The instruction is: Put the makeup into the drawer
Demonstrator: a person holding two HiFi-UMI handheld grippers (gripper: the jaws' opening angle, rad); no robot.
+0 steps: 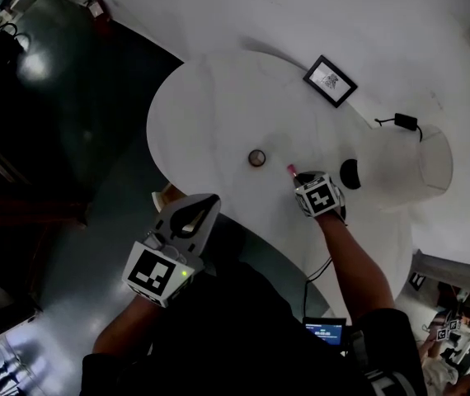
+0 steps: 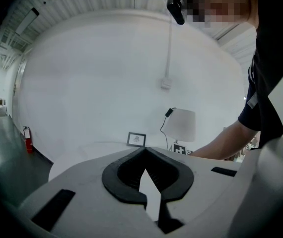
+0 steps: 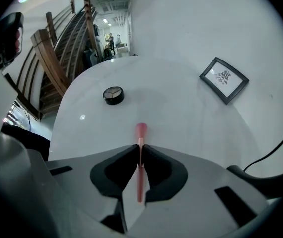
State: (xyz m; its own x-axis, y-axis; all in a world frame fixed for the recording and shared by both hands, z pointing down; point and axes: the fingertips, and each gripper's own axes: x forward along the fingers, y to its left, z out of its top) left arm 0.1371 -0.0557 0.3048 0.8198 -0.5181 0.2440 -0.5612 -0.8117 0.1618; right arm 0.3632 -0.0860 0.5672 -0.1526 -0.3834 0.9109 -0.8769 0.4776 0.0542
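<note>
Two claws are in play, and nearest the person the left claw [image 2: 145,151] hangs beyond the near edge of the round white tabletop [image 1: 210,114], at about 7 o'clock from its centre, its jaws brought together with nothing between them. Farther in, the right claw [image 3: 140,148] points steeply down and has pinched tight on the thin stem of a pink makeup brush [image 3: 141,131]. The brush's rosy head pokes out past the tips toward 12 o'clock, and whether it rests on the surface or sits just clear cannot be told. Such a slim stem will probably swivel in the pads, so the sound course is to keep the pinch firm, lift straight up before swinging away, and carry the brush without sudden wrist turns. No drawer shows plainly in any view, so the free left claw looks best placed to pull it open. Beyond the brush, at 11 o'clock, a small round compact [image 3: 113,95] waits its turn, well apart from the black picture frame [image 3: 224,80] at 2 o'clock.
</note>
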